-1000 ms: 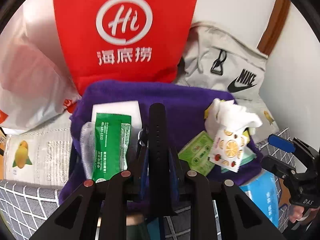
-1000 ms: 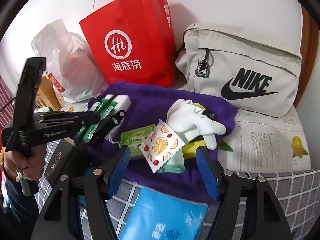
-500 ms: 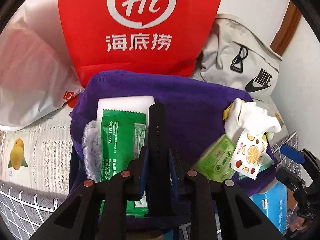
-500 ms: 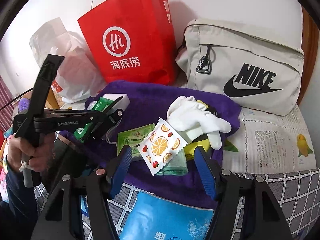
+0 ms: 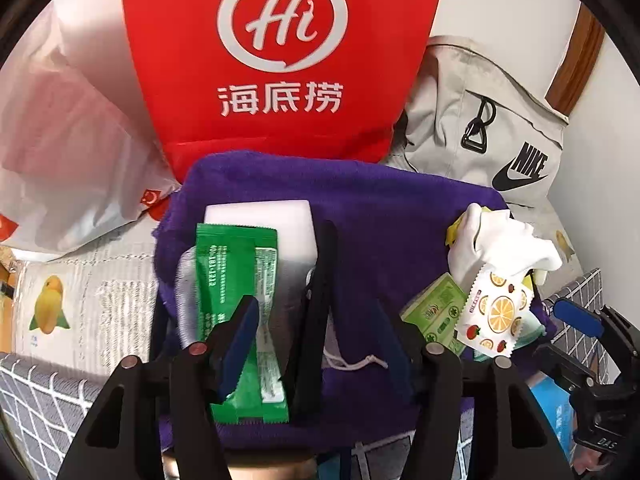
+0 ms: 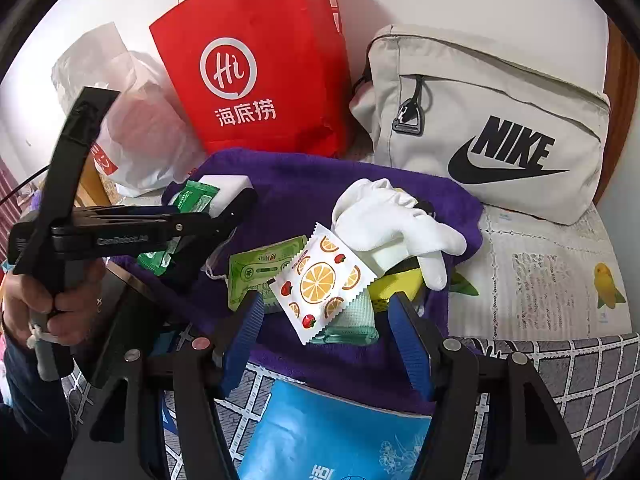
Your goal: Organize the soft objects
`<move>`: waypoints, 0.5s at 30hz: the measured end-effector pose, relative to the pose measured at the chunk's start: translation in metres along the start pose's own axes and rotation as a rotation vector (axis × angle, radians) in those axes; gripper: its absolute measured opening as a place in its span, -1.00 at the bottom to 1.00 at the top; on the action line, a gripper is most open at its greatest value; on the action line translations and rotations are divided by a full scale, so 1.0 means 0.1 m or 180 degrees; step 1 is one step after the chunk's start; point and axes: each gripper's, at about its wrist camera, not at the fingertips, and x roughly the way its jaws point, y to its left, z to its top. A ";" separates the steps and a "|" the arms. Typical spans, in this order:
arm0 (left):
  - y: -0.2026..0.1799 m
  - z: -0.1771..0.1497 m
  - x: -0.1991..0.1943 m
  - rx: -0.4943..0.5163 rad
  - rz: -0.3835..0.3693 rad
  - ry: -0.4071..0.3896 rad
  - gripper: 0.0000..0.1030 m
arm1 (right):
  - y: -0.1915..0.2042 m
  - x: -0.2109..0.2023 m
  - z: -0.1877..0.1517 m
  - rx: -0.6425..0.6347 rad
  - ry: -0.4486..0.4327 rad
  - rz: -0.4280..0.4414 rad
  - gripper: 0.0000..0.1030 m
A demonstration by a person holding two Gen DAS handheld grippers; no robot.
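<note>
Looking along the left gripper (image 5: 320,336), the jaws stand apart over the purple towel (image 5: 384,208). A stiff black strap (image 5: 320,300) lies between them, free, beside the glossy green packet (image 5: 236,300) and the white foam block (image 5: 260,224). To do this step well, I think the fingers should lift straight away and not drag the strap.

In the right view, the right gripper (image 6: 326,344) is also wide open, near the towel's front edge, just before the crinkled orange-print packet (image 6: 320,280) and the soft white glove (image 6: 392,220).
</note>
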 end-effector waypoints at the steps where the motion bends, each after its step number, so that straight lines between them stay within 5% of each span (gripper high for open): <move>1: 0.01 0.00 -0.05 -0.0008 0.0046 -0.0009 0.20 | 0.00 -0.01 0.00 -0.0002 -0.0008 0.0002 0.27; 15: -0.24 -0.12 -0.69 0.0407 0.0419 -0.0316 0.48 | 0.14 -0.44 -0.11 0.0032 -0.0107 -0.0216 0.28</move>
